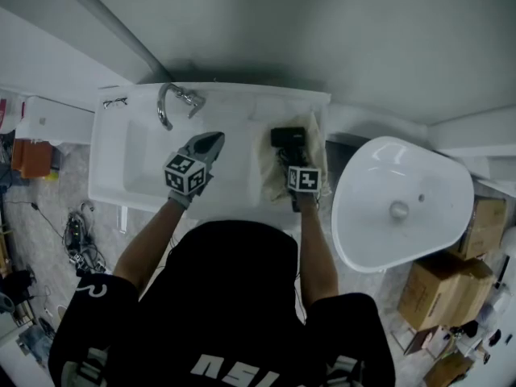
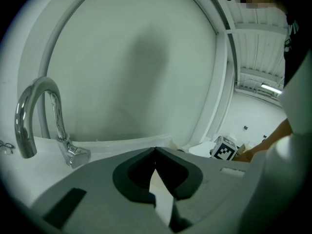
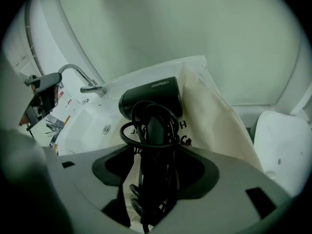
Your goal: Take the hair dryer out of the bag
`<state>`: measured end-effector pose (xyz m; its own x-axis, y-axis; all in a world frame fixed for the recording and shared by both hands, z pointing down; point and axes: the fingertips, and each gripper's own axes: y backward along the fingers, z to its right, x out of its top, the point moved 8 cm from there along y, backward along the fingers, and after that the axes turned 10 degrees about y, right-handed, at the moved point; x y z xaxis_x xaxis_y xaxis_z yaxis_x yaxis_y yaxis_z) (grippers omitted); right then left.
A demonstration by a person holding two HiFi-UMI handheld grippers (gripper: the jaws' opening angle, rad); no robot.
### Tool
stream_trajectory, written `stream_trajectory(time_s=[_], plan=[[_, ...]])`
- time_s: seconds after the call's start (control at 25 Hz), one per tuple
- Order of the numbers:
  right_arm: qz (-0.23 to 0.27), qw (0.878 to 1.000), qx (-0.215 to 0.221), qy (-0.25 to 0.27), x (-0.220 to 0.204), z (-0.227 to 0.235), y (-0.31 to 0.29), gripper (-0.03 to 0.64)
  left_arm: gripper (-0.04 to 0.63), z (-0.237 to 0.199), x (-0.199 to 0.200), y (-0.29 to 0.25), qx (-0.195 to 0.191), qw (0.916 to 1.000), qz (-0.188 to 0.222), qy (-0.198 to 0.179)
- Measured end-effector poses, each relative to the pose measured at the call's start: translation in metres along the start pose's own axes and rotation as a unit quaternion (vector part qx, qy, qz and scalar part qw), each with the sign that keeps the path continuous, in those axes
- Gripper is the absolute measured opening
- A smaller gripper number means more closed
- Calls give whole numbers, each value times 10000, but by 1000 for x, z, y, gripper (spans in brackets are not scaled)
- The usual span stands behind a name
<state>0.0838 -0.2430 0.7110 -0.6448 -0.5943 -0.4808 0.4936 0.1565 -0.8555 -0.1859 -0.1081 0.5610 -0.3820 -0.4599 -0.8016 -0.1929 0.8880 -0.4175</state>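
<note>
Right gripper: the right gripper (image 3: 155, 165) pointed steeply down, its jaws spread wide on either side of the dryer's handle. Cream cloth showed in the gap on one side, so the pads did not look to be pressing.
Hair dryer: the black hair dryer (image 3: 151, 97) lay to the right of the faucet (image 2: 23, 126), with its barrel away from the person and its handle toward them. Its cord (image 3: 127, 136) was coiled round the handle.
Bag: the cream bag (image 3: 214, 116) lay flat under the dryer, farther right of the faucet. The dryer rested on top of the cloth, so it looked already out.
Why so: jaws that wide suit a bulky, cord-wrapped handle, and the flat bag gave the dryer a soft bed.
Left gripper: the left gripper (image 2: 155, 152) hovered just in front of the faucet with its jaws pressed together and nothing seen between them. It was probably being kept clear.
Surface: a white sink counter (image 1: 234, 180) carried the faucet, with its basin (image 1: 137, 168) below the spout.
Room: a loose white washbasin (image 1: 403, 176) stood well right of the faucet, with cardboard boxes (image 1: 451, 285) beyond it. A plain pale wall (image 1: 322, 31) rose behind.
</note>
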Motion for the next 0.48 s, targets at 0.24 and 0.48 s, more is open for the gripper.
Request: stream_trajectory(time_s=[0.24, 0.48], plan=[[295, 9992, -272, 55, 0, -5, 28, 265, -2, -1, 7, 2, -107, 9999, 108, -40], [917, 9942, -555, -94, 16, -10, 73, 264, -2, -3, 11, 10, -308, 9993, 145, -129]])
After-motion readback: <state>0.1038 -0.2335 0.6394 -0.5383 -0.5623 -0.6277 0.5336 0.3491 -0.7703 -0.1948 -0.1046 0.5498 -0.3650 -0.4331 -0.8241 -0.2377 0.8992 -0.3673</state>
